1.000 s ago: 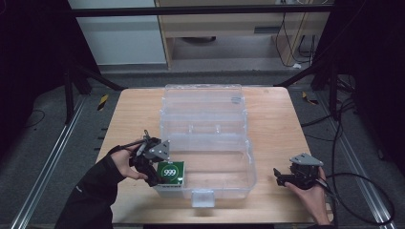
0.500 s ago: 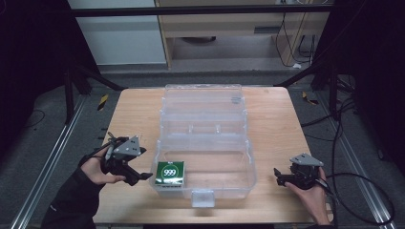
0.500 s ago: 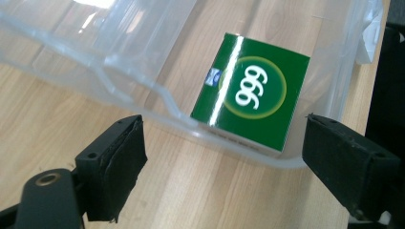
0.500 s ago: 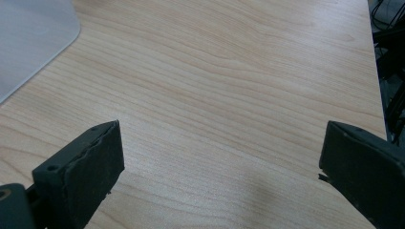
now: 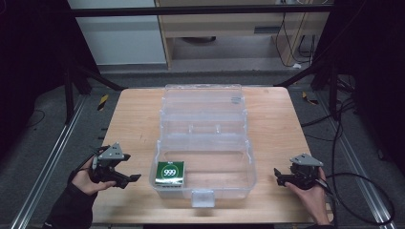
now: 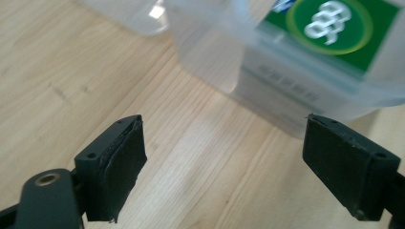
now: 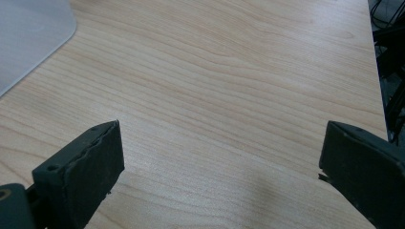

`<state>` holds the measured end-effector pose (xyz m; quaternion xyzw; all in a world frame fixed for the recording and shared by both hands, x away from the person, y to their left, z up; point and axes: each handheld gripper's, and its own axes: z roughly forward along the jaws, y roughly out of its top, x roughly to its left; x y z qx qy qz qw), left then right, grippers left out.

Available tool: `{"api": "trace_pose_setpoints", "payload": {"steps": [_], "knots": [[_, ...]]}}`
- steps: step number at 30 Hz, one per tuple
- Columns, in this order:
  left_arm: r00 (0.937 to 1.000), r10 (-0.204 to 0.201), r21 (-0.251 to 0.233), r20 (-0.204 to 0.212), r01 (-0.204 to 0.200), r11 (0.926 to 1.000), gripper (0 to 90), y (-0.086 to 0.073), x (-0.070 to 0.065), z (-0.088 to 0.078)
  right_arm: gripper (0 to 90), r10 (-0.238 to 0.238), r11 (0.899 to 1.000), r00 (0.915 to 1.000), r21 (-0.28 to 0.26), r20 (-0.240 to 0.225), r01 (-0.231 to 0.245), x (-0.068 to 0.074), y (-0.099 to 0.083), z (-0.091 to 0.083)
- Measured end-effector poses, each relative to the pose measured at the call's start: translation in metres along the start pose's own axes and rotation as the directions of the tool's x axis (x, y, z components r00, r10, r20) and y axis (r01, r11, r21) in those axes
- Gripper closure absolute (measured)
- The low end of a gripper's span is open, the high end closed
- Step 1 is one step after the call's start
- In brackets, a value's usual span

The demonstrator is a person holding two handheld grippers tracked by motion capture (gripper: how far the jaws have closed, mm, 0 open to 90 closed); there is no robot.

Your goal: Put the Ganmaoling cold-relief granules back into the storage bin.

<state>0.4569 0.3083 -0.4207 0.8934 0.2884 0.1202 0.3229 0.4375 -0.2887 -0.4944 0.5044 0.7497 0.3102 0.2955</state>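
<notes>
A clear plastic box [image 5: 239,143] stands open in the middle of the wooden table [image 5: 138,119], its lid [image 5: 203,102] lying back. Inside its front left corner lies a green packet marked 999 [image 5: 170,172], also seen through the box wall in the left gripper view as a green packet [image 6: 334,28]. My left gripper [image 5: 125,180] is open and empty, held left of the box near the front edge; the jaws stand wide apart over bare wood [image 6: 224,162]. My right gripper [image 5: 278,174] is open and empty, right of the box, jaws wide over the table [image 7: 219,95].
The box's front latch [image 5: 202,198] hangs over the near edge. A corner of the clear box [image 7: 28,33] shows at top left in the right gripper view. Dark frame rails and cables [image 5: 344,138] surround the table. Bare wood lies on both sides of the box.
My left gripper has drawn back leftward from the box's front left corner, leaving the green packet lying inside. The right gripper has stayed still.
</notes>
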Motion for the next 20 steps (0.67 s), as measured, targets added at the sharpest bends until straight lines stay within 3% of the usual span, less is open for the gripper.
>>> {"api": "trace_pose_setpoints", "payload": {"steps": [1,7,8,9,11,13,15,16,20], "knots": [[0.9992,-0.036,-0.003,-0.015,0.036,0.9993,13.5,-0.006,0.003,0.005,1.7,0.002,1.0,1.0,0.001,0.002,-0.002,0.0,0.0,0.0],[0.9941,-0.102,-0.001,-0.038,0.102,0.9948,11.5,-0.02,0.01,0.018,1.7,0.002,1.0,1.0,0.002,0.008,-0.002,-0.002,-0.001,0.0],[0.9896,-0.131,-0.003,-0.058,0.131,0.9913,11.4,-0.026,0.013,0.021,1.7,0.007,1.0,0.9999,0.004,0.012,-0.007,-0.002,-0.001,0.0],[0.9896,-0.131,-0.003,-0.058,0.131,0.9913,11.2,-0.026,0.013,0.021,1.6,0.008,1.0,0.9999,0.005,0.012,-0.008,-0.003,-0.002,0.0],[0.9838,-0.155,0.002,-0.09,0.156,0.9878,11.2,-0.031,0.016,0.024,1.5,0.012,1.0,0.9998,0.006,0.016,-0.012,-0.003,-0.002,0.0],[0.9751,-0.187,-0.003,-0.12,0.188,0.9822,10.8,-0.037,0.02,0.026,1.5,0.012,1.0,0.9996,0.008,0.024,-0.012,-0.004,-0.002,0.001],[0.9733,-0.193,-0.006,-0.125,0.194,0.981,10.4,-0.039,0.022,0.026,1.5,0.017,1.0,0.9994,0.013,0.032,-0.018,-0.005,-0.003,0.001],[0.9672,-0.212,-0.016,-0.139,0.212,0.9771,10.2,-0.042,0.023,0.027,1.5,0.021,1.0,0.9992,0.013,0.033,-0.022,-0.005,-0.003,0.001],[0.9609,-0.228,-0.019,-0.158,0.228,0.9736,9.5,-0.045,0.025,0.03,1.5,0.023,1.0,0.999,0.015,0.039,-0.024,-0.006,-0.003,0.001]]}}
